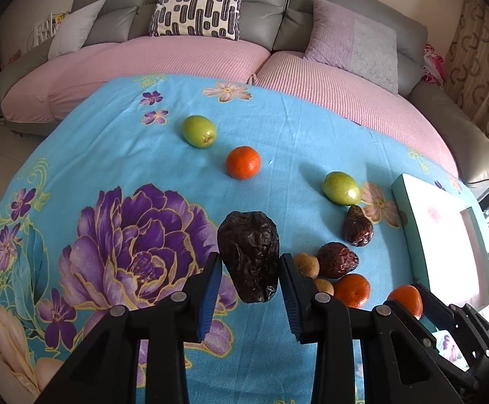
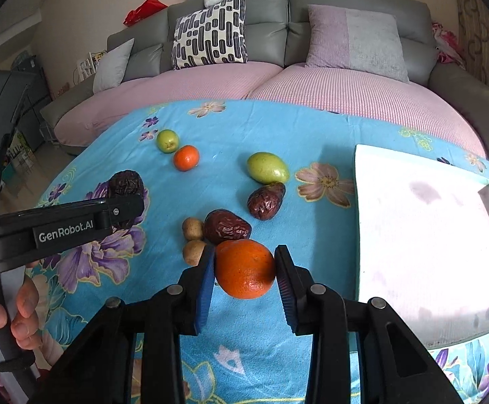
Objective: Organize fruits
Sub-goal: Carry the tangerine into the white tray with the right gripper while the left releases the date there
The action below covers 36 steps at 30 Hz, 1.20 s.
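Between the right gripper (image 2: 244, 269) pads sits a clamped orange (image 2: 245, 268), low over the cloth (image 2: 311, 128); the left gripper (image 1: 249, 266) pinches a wrinkly date (image 1: 248, 255). That date could easily slip sideways; the tray (image 2: 426, 235) waits right.

Only one readable marking: "GenRobot.AI", in pale letters on the black side of the left tongs (image 2: 123, 188), seen from the right wrist camera at the left edge. Nothing legible on the box (image 2: 426, 235), the flowered cloth (image 2: 311, 128) or the cushions. From the left wrist camera, no lettering or numbers to be made out anywhere.
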Motion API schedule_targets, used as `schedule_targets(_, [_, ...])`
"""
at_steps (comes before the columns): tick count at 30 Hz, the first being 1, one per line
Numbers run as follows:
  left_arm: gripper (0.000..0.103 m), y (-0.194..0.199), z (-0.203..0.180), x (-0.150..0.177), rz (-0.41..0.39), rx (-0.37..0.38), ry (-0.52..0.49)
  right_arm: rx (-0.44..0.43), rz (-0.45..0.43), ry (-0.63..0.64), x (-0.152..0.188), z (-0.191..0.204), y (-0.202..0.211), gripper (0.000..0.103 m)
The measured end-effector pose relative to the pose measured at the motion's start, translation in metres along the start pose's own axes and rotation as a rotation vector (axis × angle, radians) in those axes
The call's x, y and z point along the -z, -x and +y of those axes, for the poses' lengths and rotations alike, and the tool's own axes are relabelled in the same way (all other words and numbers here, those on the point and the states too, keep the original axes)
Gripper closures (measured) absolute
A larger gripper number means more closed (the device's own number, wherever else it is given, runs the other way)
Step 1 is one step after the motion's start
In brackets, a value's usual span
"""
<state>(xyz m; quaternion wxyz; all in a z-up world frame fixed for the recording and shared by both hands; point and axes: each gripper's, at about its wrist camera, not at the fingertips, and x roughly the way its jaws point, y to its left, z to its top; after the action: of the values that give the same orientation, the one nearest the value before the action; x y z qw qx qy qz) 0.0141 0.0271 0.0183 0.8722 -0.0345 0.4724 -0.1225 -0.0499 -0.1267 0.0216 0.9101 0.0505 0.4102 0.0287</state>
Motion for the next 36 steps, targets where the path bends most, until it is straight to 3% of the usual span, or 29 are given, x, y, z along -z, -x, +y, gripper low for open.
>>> schedule_targets(7, [0.066,0.014,-0.024,-0.005,-0.063,0.056,-0.073,0.056,-0.090,-0.063,-0.021,-0.032,0.024,0.066])
schedule_targets(12, [0.066,0.011,-0.048,-0.012,-0.065,0.063,-0.123,0.141,-0.136,-0.115,-0.031,-0.072,0.040,0.066])
schedule_targets(18, [0.066,0.009,-0.092,-0.025,-0.085,0.122,-0.200,0.255,-0.154,-0.202,-0.034,-0.123,0.045,0.066])
schedule_targets(28, [0.066,-0.017,-0.180,-0.030,-0.061,0.269,-0.346,0.392,-0.118,-0.351,-0.030,-0.197,0.046,0.066])
schedule_targets(36, [0.066,-0.046,-0.231,-0.005,-0.006,0.314,-0.493,0.437,-0.065,-0.471,-0.008,-0.241,0.045,0.066])
